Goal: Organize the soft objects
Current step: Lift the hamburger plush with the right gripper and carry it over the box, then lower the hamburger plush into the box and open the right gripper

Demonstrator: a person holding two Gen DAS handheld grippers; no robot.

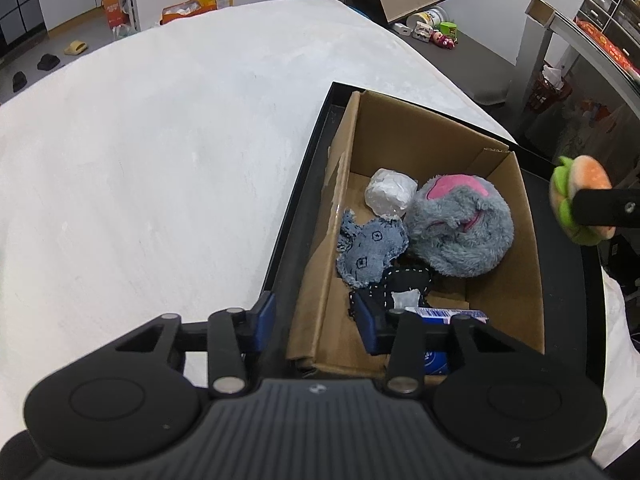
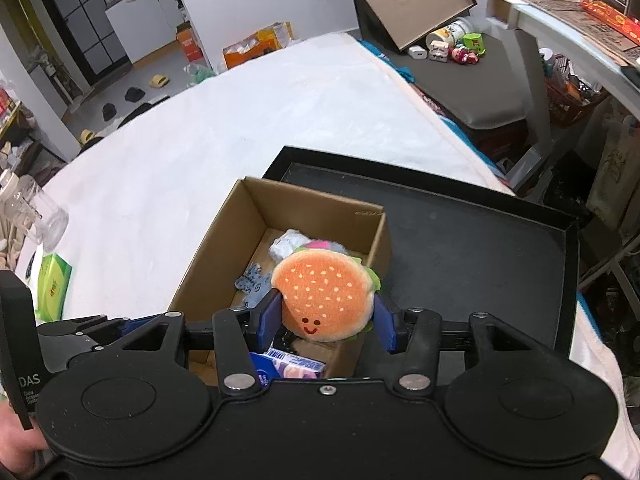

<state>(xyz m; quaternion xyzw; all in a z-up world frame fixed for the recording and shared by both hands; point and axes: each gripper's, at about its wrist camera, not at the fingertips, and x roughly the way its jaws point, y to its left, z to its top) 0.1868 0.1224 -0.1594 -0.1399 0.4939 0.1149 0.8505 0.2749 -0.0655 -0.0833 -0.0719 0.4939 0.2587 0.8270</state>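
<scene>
An open cardboard box (image 1: 440, 116) stands in a black tray (image 1: 304, 168) on the white-covered surface. Inside lie a grey and pink plush (image 1: 460, 232), a denim scrap (image 1: 372, 252), a white wad (image 1: 390, 196), a black stitched piece (image 1: 404, 280) and a blue packet (image 1: 444, 314). My left gripper (image 1: 316, 320) straddles the box's left wall and the tray rim, with a gap showing beside the pads. My right gripper (image 2: 324, 312) is shut on an orange burger plush (image 2: 324, 296) with a smiling face, held above the near end of the box (image 2: 312, 196). The burger (image 1: 580, 184) also shows at the right edge of the left wrist view.
The white cloth (image 1: 160, 140) spreads wide to the left of the tray. A clear glass jar (image 2: 36, 216) and a green box (image 2: 52, 284) sit at its left edge. Small toys (image 2: 456, 50) lie on a dark bench behind. A hand (image 2: 16, 448) shows at bottom left.
</scene>
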